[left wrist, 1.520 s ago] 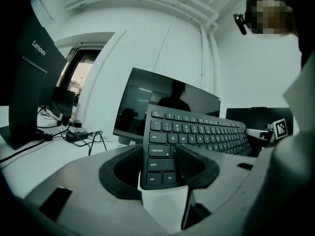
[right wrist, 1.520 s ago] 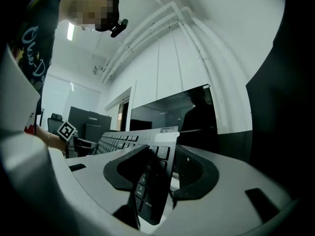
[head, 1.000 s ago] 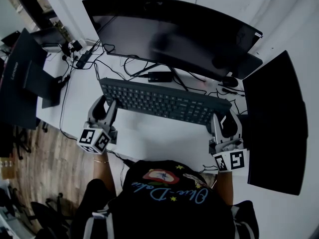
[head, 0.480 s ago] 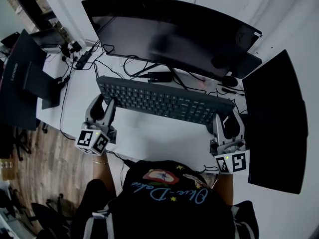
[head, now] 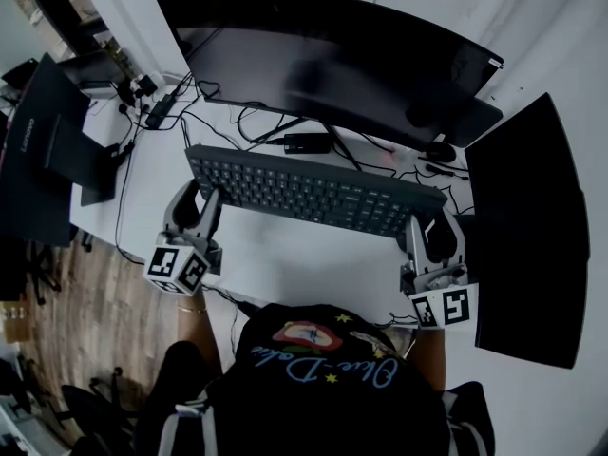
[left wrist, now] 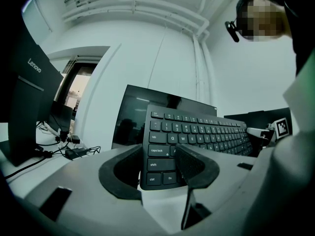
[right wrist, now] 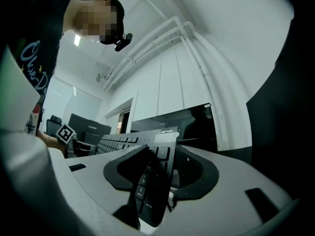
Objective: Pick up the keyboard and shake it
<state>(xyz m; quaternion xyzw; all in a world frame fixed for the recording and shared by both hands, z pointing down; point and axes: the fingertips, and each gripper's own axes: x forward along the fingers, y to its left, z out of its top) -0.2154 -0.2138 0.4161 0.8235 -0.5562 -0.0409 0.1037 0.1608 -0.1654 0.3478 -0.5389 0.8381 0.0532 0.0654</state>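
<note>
A long dark keyboard (head: 313,193) hangs level in front of the curved monitor, held by both ends. My left gripper (head: 195,202) is shut on its left end; in the left gripper view the pads clamp the keyboard (left wrist: 197,132) at the shift and ctrl keys, left gripper (left wrist: 162,163). My right gripper (head: 432,231) is shut on the right end. The right gripper view shows that end of the keyboard (right wrist: 123,141) edge-on between the pads of the right gripper (right wrist: 160,173).
A wide curved monitor (head: 323,60) stands just behind the keyboard on the white desk (head: 304,264). A black panel (head: 522,226) lies at the right, a laptop (head: 47,150) at the left. Cables and a power brick (head: 306,143) lie under the monitor.
The keyboard and both grippers have shifted slightly away from me, toward the monitor. Both grips are unchanged.
</note>
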